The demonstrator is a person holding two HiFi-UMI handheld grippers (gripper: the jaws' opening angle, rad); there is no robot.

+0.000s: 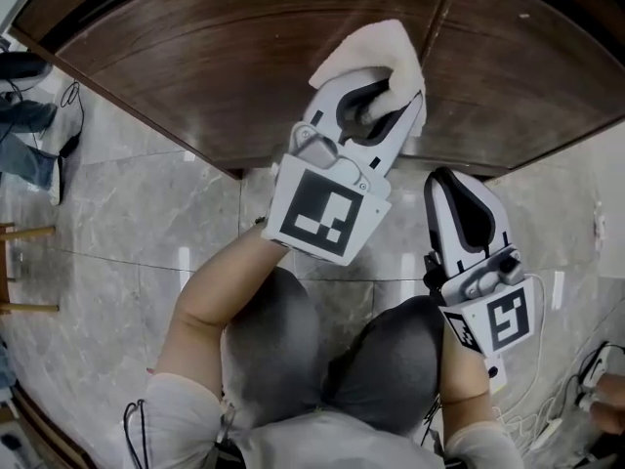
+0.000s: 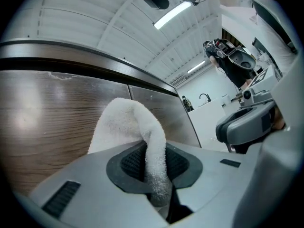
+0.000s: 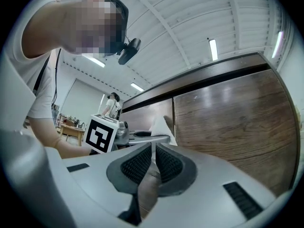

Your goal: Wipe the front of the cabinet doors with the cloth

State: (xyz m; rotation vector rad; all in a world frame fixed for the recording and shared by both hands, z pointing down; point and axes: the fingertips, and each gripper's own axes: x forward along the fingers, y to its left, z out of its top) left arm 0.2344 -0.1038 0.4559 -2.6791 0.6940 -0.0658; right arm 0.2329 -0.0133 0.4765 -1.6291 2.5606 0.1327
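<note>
A white cloth (image 1: pixel 376 55) is bunched against the dark wooden cabinet door (image 1: pixel 234 76), close to the seam (image 1: pixel 437 13) between two doors. My left gripper (image 1: pixel 383 94) is shut on the cloth. In the left gripper view the cloth (image 2: pixel 137 137) runs up between the pads and folds onto the door (image 2: pixel 42 122). My right gripper (image 1: pixel 461 195) hangs lower, off the right door (image 1: pixel 527 86), jaws together with nothing between them. From the right gripper view I see the cloth (image 3: pixel 161 129) and the right door (image 3: pixel 228 122) ahead.
Grey marble floor tiles (image 1: pixel 127 213) lie below the cabinet. My knees (image 1: pixel 322 360) are bent close to the doors. Cables (image 1: pixel 562 399) trail on the floor at right. A wooden stool leg (image 1: pixel 24 233) and someone's jeans (image 1: pixel 24 145) show at far left.
</note>
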